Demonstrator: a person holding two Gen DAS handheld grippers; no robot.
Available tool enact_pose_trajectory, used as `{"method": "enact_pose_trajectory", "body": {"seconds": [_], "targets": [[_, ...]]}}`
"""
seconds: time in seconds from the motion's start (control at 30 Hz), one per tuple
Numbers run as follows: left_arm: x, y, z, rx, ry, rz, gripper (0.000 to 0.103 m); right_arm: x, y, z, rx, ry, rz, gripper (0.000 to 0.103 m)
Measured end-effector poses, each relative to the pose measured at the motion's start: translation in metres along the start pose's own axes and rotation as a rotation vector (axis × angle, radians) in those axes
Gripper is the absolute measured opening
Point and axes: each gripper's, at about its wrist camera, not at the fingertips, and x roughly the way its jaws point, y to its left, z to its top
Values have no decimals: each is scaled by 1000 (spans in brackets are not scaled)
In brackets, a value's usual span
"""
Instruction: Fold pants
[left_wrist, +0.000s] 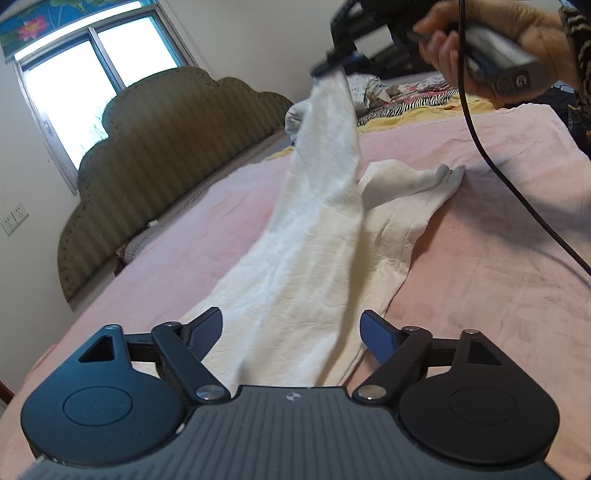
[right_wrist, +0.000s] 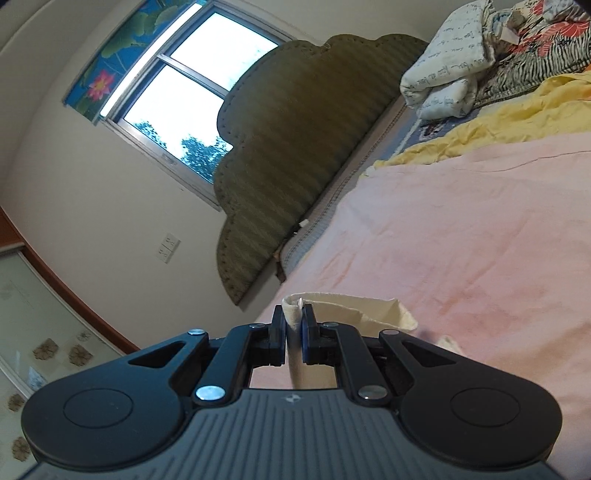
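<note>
Cream-white pants (left_wrist: 317, 221) lie on the pink sheet (left_wrist: 498, 266) of a bed. One leg rises from the sheet to my right gripper (left_wrist: 332, 68), which a hand (left_wrist: 480, 33) holds up at the top of the left wrist view. The other leg (left_wrist: 402, 206) lies flat to its right. In the right wrist view, my right gripper (right_wrist: 294, 325) is shut on a folded edge of the pants (right_wrist: 354, 306). My left gripper (left_wrist: 291, 330) hovers low over the near end of the pants. Its jaws stand apart with cloth lying between them, and the pads do not press on it.
A green scalloped headboard (left_wrist: 159, 158) stands along the left under a window (left_wrist: 99, 77). Folded bedding and a yellow blanket (left_wrist: 406, 96) are piled at the far end of the bed. A black cable (left_wrist: 480, 147) hangs from the right gripper across the sheet.
</note>
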Motion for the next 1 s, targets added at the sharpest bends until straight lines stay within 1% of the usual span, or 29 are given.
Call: {"method": "enact_pose_trajectory", "body": {"seconds": [0.03,0.07,0.13,0.23,0.27,0.33,0.43,0.5,0.53,0.57,0.6,0.67,0.73,0.77,0.8,0.87,0.93,1.0], "targets": [[5,0,1,-10,15,1,70,1,3,2,7,-5,19,7],[10,1,0,-27,33,2,65,1,6,4,11,-7,38,7],[16,11,-2,-81,67,-19,40,2,14,9,8,-13,65,8],[17,36,-9,-211,92,-81,18,6,19,14,-7,-4,74,8],[15,46,-11,-255,92,-102,15,9,20,15,-13,4,64,8],[12,64,-9,-327,84,-120,11,18,18,15,-20,26,30,8],[2,92,-2,-411,18,-93,9,30,9,18,14,43,4,8],[-11,107,2,-459,-52,-106,9,26,11,19,-6,-2,21,8],[-15,110,2,-461,-67,-132,9,18,14,19,-27,-34,56,8],[-17,109,3,-442,-58,-174,9,10,16,17,-54,-59,86,8],[-17,102,2,-408,-36,-214,9,1,17,15,-86,-77,90,8],[-13,85,-7,-335,12,-251,9,-13,6,7,-111,-63,12,8],[-7,67,-20,-273,53,-281,9,-23,-22,-4,-60,-12,-106,8],[-5,61,-24,-257,63,-283,9,-27,-39,-11,-15,10,-156,8],[-4,57,-28,-252,69,-282,9,-32,-56,-19,35,25,-188,8],[-4,60,-31,-267,75,-290,9,-42,-80,-36,113,33,-217,8],[-8,67,-31,-280,62,-297,9,-49,-86,-44,119,30,-226,8],[-14,72,-30,-276,42,-303,9,-55,-84,-48,102,26,-227,8]]}}
